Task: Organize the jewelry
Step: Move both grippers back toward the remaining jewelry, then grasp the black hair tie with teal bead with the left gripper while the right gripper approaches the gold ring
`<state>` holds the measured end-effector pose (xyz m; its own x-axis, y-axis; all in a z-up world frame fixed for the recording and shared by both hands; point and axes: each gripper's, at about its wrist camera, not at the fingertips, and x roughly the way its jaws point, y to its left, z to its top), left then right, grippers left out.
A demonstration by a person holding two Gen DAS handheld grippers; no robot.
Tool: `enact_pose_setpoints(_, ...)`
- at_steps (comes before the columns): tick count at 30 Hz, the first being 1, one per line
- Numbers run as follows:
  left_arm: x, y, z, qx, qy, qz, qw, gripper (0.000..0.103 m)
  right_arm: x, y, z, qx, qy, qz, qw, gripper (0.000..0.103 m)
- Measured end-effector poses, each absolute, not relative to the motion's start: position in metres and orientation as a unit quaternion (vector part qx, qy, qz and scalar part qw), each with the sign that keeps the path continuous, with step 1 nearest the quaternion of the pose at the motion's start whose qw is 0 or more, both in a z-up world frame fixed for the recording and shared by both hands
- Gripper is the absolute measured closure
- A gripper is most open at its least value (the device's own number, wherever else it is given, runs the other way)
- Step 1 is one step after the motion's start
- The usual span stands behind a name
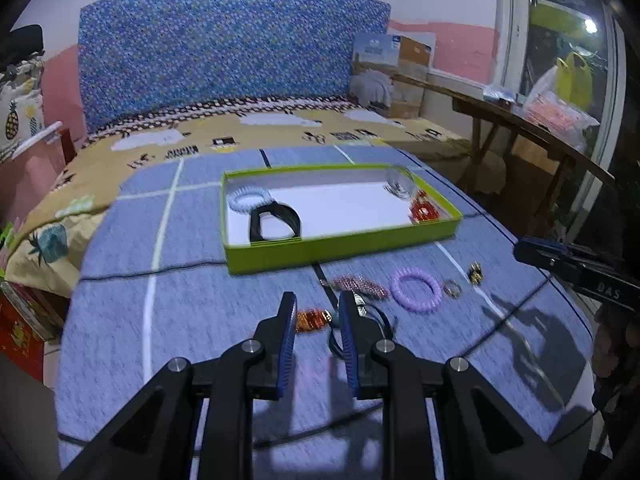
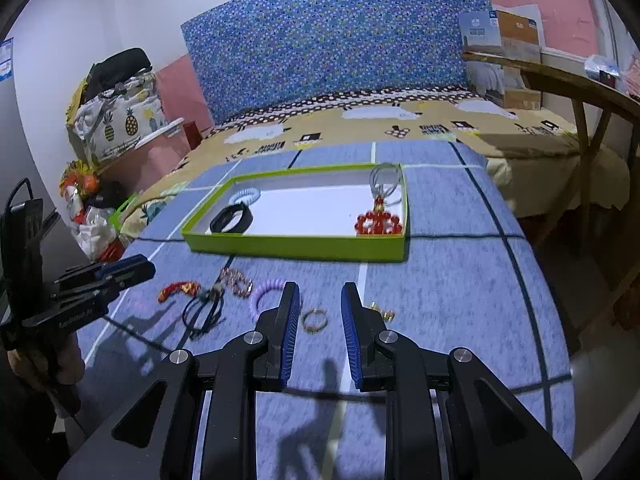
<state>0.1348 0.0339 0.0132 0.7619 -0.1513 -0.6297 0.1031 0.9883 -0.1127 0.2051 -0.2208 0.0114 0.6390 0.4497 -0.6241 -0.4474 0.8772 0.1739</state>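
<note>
A green tray (image 1: 340, 250) (image 2: 296, 247) lies on the blue cloth. It holds a pale blue coil tie (image 1: 248, 199), a black band (image 1: 276, 222) (image 2: 232, 218), a red bead ornament (image 1: 425, 209) (image 2: 378, 222) and a clear ring (image 2: 385, 182). In front of it lie an orange-red piece (image 1: 314, 320) (image 2: 178, 290), a black cord (image 2: 202, 314), a pink chain (image 1: 362, 285) (image 2: 236, 280), a purple coil bracelet (image 1: 416, 290) (image 2: 266, 292), a small ring (image 1: 452, 289) (image 2: 315, 320) and gold earrings (image 1: 475, 273) (image 2: 382, 312). My left gripper (image 1: 318, 308) is open, over the orange-red piece. My right gripper (image 2: 320, 300) is open, over the small ring.
The cloth covers a table (image 2: 460, 280) standing against a bed (image 1: 280, 132) with a blue patterned headboard (image 1: 224, 52). A wooden table (image 1: 520, 124) stands at the right. Bags and boxes (image 2: 116, 120) pile up at the left. A thin black cable (image 1: 160, 270) crosses the cloth.
</note>
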Motion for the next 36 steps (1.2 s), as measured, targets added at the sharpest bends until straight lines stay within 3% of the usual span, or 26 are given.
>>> enact_pose_setpoints(36,0.148,0.009,-0.026,-0.027,0.421,-0.074,0.904,0.080,0.213,-0.190,-0.026,-0.050,0.397,0.254,0.881,0.081)
